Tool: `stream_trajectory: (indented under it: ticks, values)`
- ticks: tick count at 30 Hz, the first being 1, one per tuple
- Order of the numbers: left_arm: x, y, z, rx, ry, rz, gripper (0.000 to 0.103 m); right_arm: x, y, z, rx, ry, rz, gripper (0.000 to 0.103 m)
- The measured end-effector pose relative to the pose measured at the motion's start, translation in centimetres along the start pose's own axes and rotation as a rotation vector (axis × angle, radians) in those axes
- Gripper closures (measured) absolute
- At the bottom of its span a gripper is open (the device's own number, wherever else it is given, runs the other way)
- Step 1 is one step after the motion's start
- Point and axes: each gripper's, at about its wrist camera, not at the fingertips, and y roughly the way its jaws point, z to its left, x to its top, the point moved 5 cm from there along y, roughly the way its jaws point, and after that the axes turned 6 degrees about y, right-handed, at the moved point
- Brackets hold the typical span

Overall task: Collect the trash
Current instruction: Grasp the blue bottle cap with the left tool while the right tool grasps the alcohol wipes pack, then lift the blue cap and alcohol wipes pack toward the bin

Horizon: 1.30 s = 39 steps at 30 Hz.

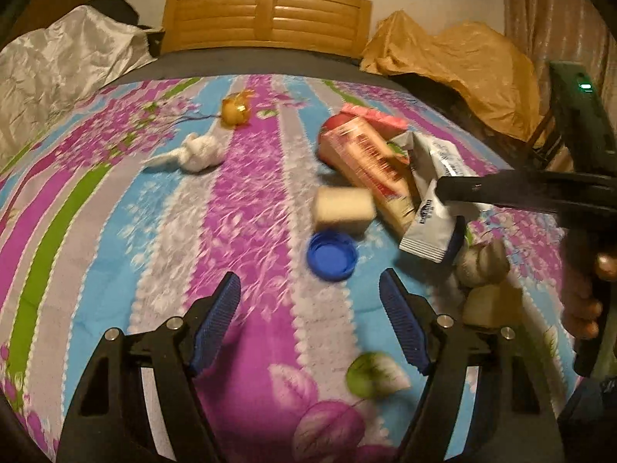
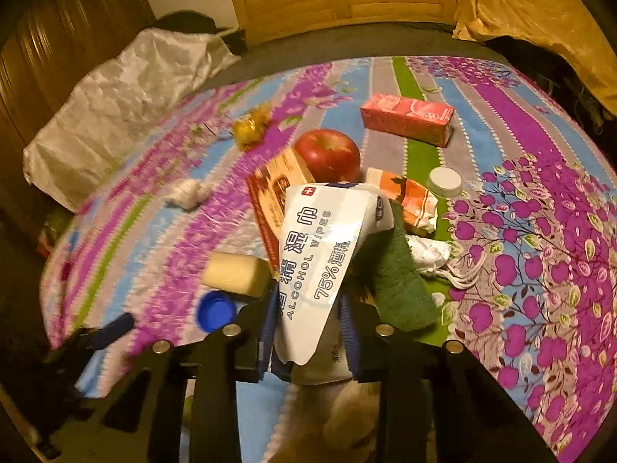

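1. R gripper: clamped on alcohol wipes pack, lifted above bed clutter.
2. L gripper: jaws wide apart, holding nothing, hovering near blue cap.
3. Apple, pink carton lying on bed beyond.

Your left tongs: jaws spread wide, blue ribbed pads apart, nothing between them, hovering low over bed, pointing toward headboard end. Your right tongs: jaws closed in on alcohol wipes packet, packet clamped between blue pads. From left wrist view, right tongs reach in from right edge, black fingers level, your right hand wrapped round handle.
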Motion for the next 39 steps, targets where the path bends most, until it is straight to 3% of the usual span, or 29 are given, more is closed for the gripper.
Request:
stream_trajectory:
  ticks: [5, 12, 14, 21, 26, 33, 39]
  values:
    - [1.6, 2.9, -1.7, -0.043, 0.067, 0.034, 0.034, 0.4, -6.1, -0.5, 0.068, 0.041, -0.085, 0.074]
    - [1.7, 7.3, -2.4, -0.033, 0.1, 0.169, 0.065, -0.4, -12.6, -2.2, 0.069, 0.068, -0.146, 0.074]
    - [1.6, 7.3, -2.2, -0.035, 0.096, 0.168, 0.065, -0.8, -14.0, -2.7, 0.06, 0.071, -0.161, 0.074]
    - [0.0, 3.6, -2.8, -0.034, 0.105, 0.181, 0.065, -3.1, -19.1, -5.1, 0.003, 0.074, -0.195, 0.074]
    - [-0.4, -0.2, -4.9, -0.074, 0.121, 0.148, 0.065, -4.8, -23.1, -7.7, -0.043, 0.098, -0.236, 0.074]
    - [3.3, -3.3, -9.6, -0.102, 0.152, 0.06, 0.065, -7.0, -28.2, -10.2, -0.059, 0.126, -0.31, 0.074]
    - [5.4, -6.7, -12.2, -0.127, 0.111, -0.023, 0.065, -6.3, -28.7, -9.6, -0.01, 0.124, -0.327, 0.074]
